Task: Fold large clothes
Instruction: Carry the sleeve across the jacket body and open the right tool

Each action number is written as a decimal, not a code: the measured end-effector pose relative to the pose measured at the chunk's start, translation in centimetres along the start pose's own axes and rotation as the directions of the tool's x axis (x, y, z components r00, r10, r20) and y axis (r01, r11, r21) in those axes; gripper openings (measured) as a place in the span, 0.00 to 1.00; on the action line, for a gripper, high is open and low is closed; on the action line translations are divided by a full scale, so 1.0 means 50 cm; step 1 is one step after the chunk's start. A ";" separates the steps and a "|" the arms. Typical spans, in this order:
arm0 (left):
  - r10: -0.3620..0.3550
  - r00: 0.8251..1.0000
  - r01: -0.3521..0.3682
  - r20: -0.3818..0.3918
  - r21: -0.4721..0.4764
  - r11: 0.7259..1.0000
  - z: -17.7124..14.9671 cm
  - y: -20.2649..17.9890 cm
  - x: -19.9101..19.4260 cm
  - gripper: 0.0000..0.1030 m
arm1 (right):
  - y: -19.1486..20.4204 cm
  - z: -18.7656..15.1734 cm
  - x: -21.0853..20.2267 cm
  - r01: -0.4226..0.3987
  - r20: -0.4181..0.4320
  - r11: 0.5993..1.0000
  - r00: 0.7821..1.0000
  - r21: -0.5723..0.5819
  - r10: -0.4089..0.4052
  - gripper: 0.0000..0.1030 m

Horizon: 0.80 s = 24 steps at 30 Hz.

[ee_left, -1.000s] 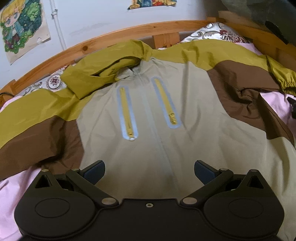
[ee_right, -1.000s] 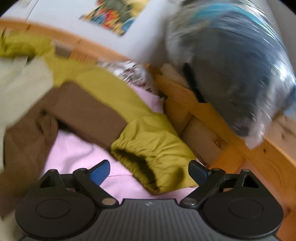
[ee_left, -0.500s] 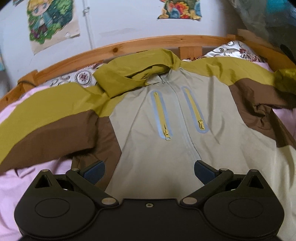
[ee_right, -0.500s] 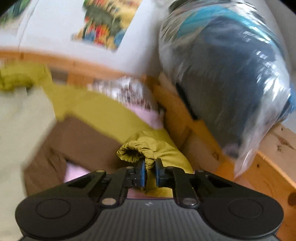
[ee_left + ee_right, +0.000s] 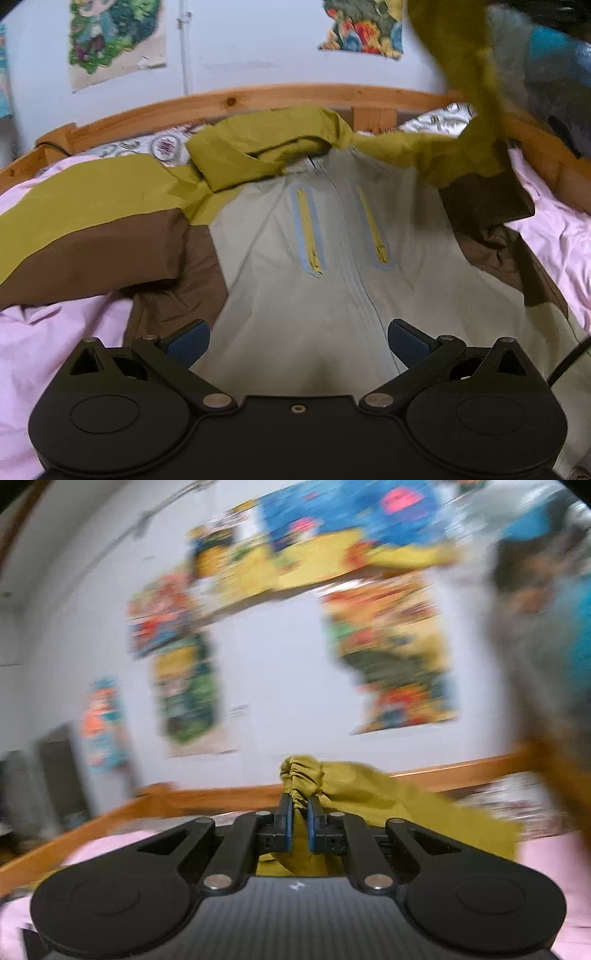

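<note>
A large jacket point(image 5: 332, 266) in beige, brown and olive lies front up on a pink sheet point(image 5: 66, 332), with two yellow chest zippers point(image 5: 308, 236). My left gripper point(image 5: 297, 341) is open and empty, just above the jacket's lower front. My right gripper point(image 5: 299, 829) is shut on the olive elastic cuff point(image 5: 301, 775) of the jacket's right sleeve and holds it raised. In the left wrist view that sleeve point(image 5: 469, 92) hangs in the air at the upper right. The left sleeve point(image 5: 85, 236) lies flat.
A wooden bed rail point(image 5: 258, 99) curves behind the jacket, with a patterned pillow point(image 5: 162, 147) against it. Posters point(image 5: 110, 40) hang on the white wall. A plastic-wrapped bundle point(image 5: 554, 62) sits on the right. The right wrist view is blurred.
My right gripper closed on the olive cuff and lifted the sleeve high off the bed, swinging toward the wall. My left gripper stayed open and drifted left over the jacket.
</note>
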State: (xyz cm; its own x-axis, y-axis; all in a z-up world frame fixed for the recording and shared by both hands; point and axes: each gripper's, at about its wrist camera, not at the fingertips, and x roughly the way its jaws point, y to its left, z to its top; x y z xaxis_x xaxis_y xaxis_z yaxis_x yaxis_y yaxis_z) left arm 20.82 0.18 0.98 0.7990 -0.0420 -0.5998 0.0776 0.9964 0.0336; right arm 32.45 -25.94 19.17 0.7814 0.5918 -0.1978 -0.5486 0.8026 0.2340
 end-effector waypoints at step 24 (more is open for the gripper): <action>0.141 0.979 -0.136 0.150 -0.047 0.990 0.008 0.067 0.000 0.99 | -0.064 -0.289 0.080 0.094 -0.300 0.995 0.949 -0.034 -0.099 0.86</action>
State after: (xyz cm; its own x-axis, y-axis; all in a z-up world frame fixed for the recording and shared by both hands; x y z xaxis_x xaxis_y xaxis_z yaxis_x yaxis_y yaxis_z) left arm 21.33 3.51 1.43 0.8823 0.0887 -0.4623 -0.0598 0.9952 0.0769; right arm 33.03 -25.05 3.90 0.7069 0.5041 -0.4961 -0.4828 0.8565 0.1824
